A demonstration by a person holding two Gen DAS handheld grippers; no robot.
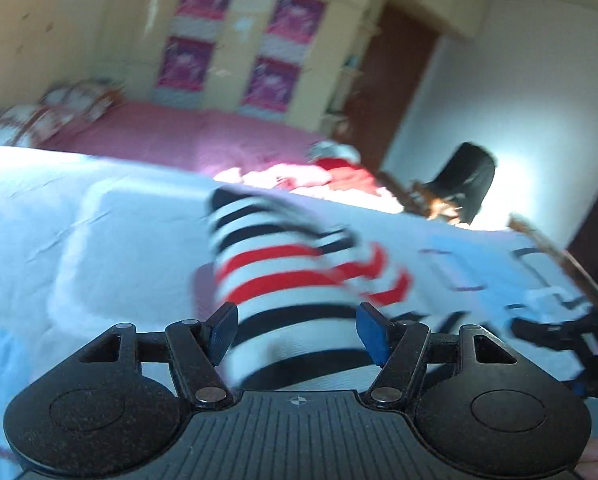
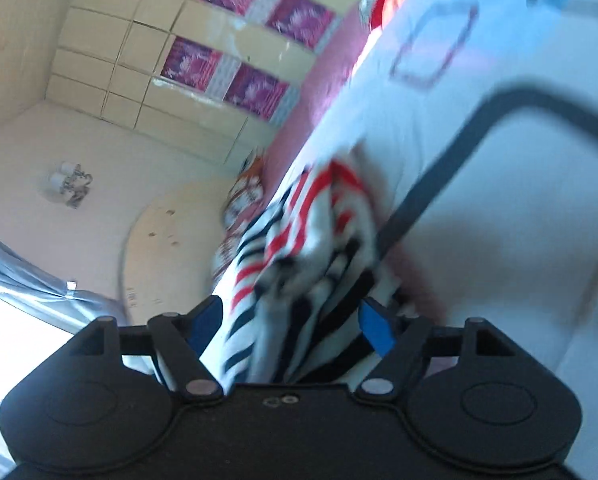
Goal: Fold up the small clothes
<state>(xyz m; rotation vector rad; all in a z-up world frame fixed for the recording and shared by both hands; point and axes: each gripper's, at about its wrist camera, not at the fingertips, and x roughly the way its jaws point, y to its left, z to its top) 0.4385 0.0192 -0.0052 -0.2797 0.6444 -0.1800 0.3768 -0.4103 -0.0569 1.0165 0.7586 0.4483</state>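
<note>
A small garment (image 1: 275,276) with black, red and white stripes lies bunched on the white bed sheet (image 1: 99,240). My left gripper (image 1: 297,334) hovers just over its near end, open, its blue pads (image 1: 223,330) wide apart on either side of the cloth. In the right wrist view, which is strongly tilted, the same striped garment (image 2: 299,264) is crumpled between the spread blue pads (image 2: 375,330) of my right gripper (image 2: 291,327). That gripper stands open and the cloth sits loose between the pads. Both views are motion-blurred.
The white sheet (image 2: 519,200) carries dark rounded-rectangle outlines. Beyond it are a pink bedspread (image 1: 187,136), patterned pillows (image 1: 47,116), a red cloth pile (image 1: 339,176), a cream wardrobe (image 1: 243,40) with pink panels, a brown door (image 1: 399,92) and a dark chair (image 1: 467,180).
</note>
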